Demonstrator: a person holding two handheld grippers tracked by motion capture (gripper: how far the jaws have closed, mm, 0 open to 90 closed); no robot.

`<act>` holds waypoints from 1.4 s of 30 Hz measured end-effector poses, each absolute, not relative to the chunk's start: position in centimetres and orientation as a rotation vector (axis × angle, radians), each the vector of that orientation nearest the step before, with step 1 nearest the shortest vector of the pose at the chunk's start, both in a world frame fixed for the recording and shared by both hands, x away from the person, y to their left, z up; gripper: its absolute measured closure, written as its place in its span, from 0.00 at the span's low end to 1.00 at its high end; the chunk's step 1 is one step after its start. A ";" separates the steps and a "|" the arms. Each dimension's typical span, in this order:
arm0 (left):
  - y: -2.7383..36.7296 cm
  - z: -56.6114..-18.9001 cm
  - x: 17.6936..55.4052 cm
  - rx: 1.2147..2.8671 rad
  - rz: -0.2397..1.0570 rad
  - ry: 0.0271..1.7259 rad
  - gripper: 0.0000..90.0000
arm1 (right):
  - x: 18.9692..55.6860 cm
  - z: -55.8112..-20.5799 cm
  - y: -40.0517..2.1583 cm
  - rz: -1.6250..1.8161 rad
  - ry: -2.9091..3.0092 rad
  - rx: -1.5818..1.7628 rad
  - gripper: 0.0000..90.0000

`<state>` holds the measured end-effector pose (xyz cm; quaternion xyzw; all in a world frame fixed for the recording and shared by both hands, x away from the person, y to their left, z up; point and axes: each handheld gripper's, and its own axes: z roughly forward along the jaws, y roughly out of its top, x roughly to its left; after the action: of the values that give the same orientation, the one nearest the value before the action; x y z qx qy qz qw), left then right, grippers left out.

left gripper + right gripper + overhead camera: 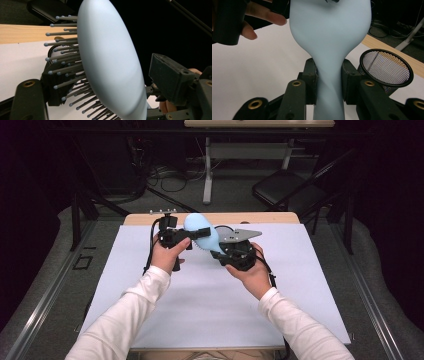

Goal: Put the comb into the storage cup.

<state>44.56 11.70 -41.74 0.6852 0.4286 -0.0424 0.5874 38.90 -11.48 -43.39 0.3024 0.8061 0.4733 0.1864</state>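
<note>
Handle of the pale blue plastic hairbrush [329, 50] is pinched by the right gripper [328, 82]. The brush head is straddled by the left gripper [100, 82], jaws spread; a black mesh cup [386, 68] stands beside the brush.

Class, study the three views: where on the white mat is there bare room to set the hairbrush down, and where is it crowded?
Free: the white mat between the forearms toward the near edge, and its left and right flanks. Crowded: the far middle, where the left hand-held gripper and right hand-held gripper meet at the light blue hairbrush, with a black mesh cup beside them.
</note>
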 end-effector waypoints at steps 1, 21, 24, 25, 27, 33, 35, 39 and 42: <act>11.7 -41.7 44.6 1.593 -0.102 0.999 0.25 | 38.9 -43.4 -11.5 1.332 2.270 0.851 0.77; 11.9 -41.9 44.6 1.562 -0.147 1.056 0.37 | 38.8 -43.8 -11.4 1.335 2.264 0.847 0.77; 11.9 -41.9 44.6 1.563 -0.163 1.069 0.37 | 38.8 -44.0 -11.4 1.330 2.269 0.849 0.77; 11.9 -41.9 44.6 1.566 -0.177 1.074 0.37 | 38.8 -44.0 -11.4 1.330 2.269 0.847 0.77; 11.9 -42.0 44.6 1.562 -0.185 1.078 0.37 | 38.8 -44.2 -11.4 1.329 2.273 0.847 0.77; 12.0 -42.0 44.6 1.556 -0.199 1.085 0.39 | 38.9 -44.5 -11.4 1.320 2.281 0.850 0.78; 12.0 -42.0 44.6 1.548 -0.207 1.092 0.42 | 38.9 -44.6 -11.4 1.319 2.281 0.852 0.78; 12.0 -42.0 44.5 1.544 -0.214 1.106 0.44 | 38.9 -44.7 -11.3 1.312 2.283 0.854 0.78; 12.0 -42.0 44.5 1.540 -0.223 1.117 0.45 | 38.9 -44.8 -11.3 1.305 2.286 0.852 0.78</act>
<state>44.53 12.01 -42.03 0.6577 0.4768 -0.0953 0.5753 38.91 -11.31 -44.82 0.3027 0.8118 0.4633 0.1865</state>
